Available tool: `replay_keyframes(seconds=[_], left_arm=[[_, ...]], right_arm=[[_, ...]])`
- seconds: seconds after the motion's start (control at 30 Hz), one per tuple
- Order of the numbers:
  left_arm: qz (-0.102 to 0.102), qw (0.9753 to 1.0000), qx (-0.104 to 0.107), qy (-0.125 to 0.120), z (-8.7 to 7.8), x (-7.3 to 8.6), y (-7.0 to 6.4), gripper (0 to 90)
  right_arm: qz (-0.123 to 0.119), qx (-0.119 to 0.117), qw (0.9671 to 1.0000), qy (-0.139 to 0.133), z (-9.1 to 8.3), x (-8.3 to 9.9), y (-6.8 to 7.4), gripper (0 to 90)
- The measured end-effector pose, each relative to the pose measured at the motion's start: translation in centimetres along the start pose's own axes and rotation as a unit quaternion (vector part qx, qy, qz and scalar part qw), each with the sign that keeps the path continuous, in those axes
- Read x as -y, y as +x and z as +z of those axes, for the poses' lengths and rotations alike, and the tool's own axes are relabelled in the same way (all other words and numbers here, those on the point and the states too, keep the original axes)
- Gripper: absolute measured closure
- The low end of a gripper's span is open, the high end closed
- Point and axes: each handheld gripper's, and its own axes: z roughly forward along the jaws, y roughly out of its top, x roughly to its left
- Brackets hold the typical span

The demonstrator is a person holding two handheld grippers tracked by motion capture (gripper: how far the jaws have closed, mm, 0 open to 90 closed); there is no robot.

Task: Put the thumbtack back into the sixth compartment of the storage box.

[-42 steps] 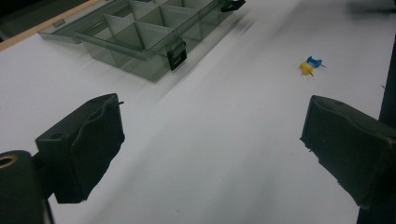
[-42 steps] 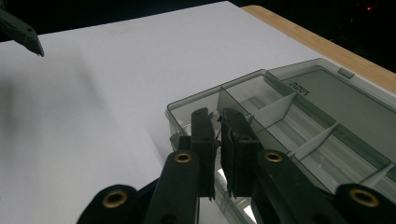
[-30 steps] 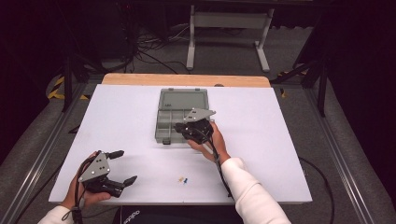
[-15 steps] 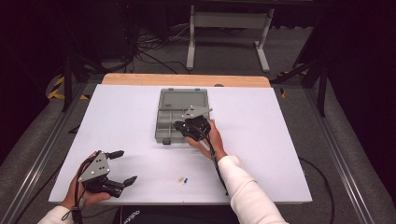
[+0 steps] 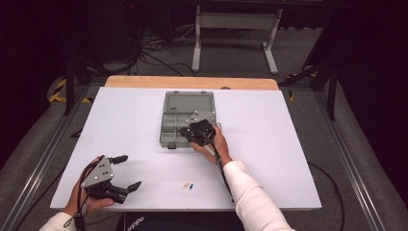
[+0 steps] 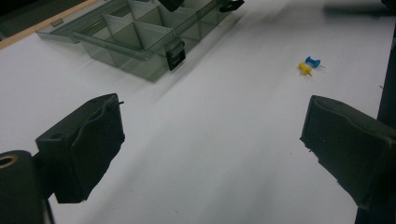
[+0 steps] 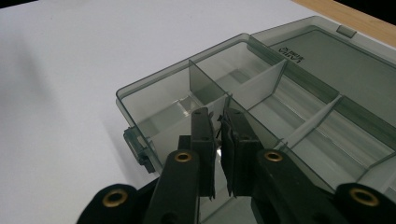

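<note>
High view, box: the clear grey compartment box [image 5: 179, 126] lies open at the middle of the white table [image 5: 288, 144], its lid folded flat toward the far edge.
High view, your right gripper: the right gripper [image 5: 185, 132] is over the near half of the box, your hand [image 5: 211, 144] behind it at the box's near right corner.
High view, your left gripper: the left gripper [image 5: 126, 172] sits at the near left of the table, well apart from the box, jaws spread wide with nothing between them.
High view, pins: a yellow pin [image 5: 185, 185] and a blue pin [image 5: 191, 186] lie side by side on the table near the front edge, between your two hands.
Left gripper view: wide jaws frame bare table; the box's latch [image 6: 175, 53] faces you, and both pins lie beyond to the right.
Right gripper view: your jaws are nearly closed, a thin gap left, tips above a front compartment beside a divider [image 7: 208, 88]; whether something tiny is pinched, you cannot tell.
</note>
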Motion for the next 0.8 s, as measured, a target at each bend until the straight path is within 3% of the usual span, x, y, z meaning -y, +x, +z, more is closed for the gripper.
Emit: replay_keyframes(seconds=[0.43,0.8], left_arm=[[-0.001,1.0,-0.001,0.002,0.05,0.01,-0.01,6.3],[-0.003,1.0,0.001,-0.001,0.0,0.04,0.01,5.6]], right_arm=[[-0.002,-0.003,0.9998,0.019,0.36,0.64,0.11,83.9],[-0.002,0.001,0.9999,0.011,0.16,0.77,0.2,79.0]])
